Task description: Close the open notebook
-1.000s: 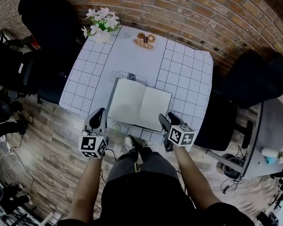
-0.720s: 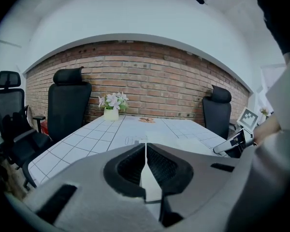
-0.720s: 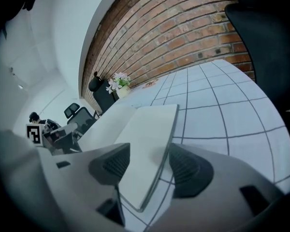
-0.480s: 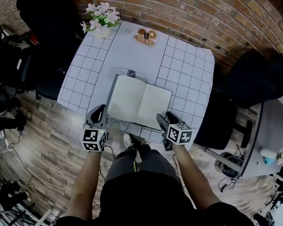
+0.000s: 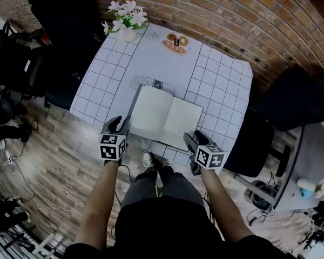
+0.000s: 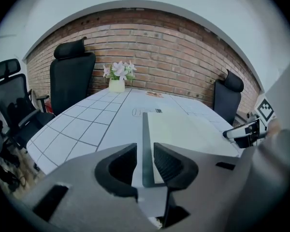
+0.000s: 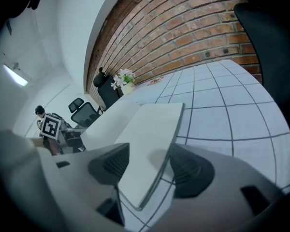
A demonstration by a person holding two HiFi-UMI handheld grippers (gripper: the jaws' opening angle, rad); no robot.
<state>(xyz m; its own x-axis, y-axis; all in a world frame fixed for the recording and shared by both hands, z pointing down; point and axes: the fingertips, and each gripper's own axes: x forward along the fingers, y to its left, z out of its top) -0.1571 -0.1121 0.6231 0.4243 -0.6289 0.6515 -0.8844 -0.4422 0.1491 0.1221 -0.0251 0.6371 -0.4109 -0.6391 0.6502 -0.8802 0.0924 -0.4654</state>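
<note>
The notebook (image 5: 164, 117) lies open and flat at the near edge of the desk (image 5: 216, 85), blank pages up, its spine running from near to far. Only the head view shows it whole, with a hand-held gripper at each near corner. The left gripper view adds that the dark left edge of the notebook (image 6: 146, 144) lines up with the narrow gap of the left hand-held gripper (image 6: 145, 163), whose jaws have just been opening and stand a little apart, the pads not pressing on it. The right gripper view shows the near right corner of the right page (image 7: 145, 144) lying between the jaws of the right hand-held gripper (image 7: 150, 170), which are spread wide and clear of the paper. In the head view both forearms reach forward from the body, the left hand-held gripper (image 5: 117, 124) and the right hand-held gripper (image 5: 191, 139) both angled down towards the desk. The desk top is white with a dark grid; at its far end stand a vase of flowers (image 5: 127, 18) and a small plate (image 5: 175, 43). Black office chairs (image 5: 65, 15) stand around it, on a wooden floor (image 5: 54, 166), before a brick wall (image 5: 232, 9).
</note>
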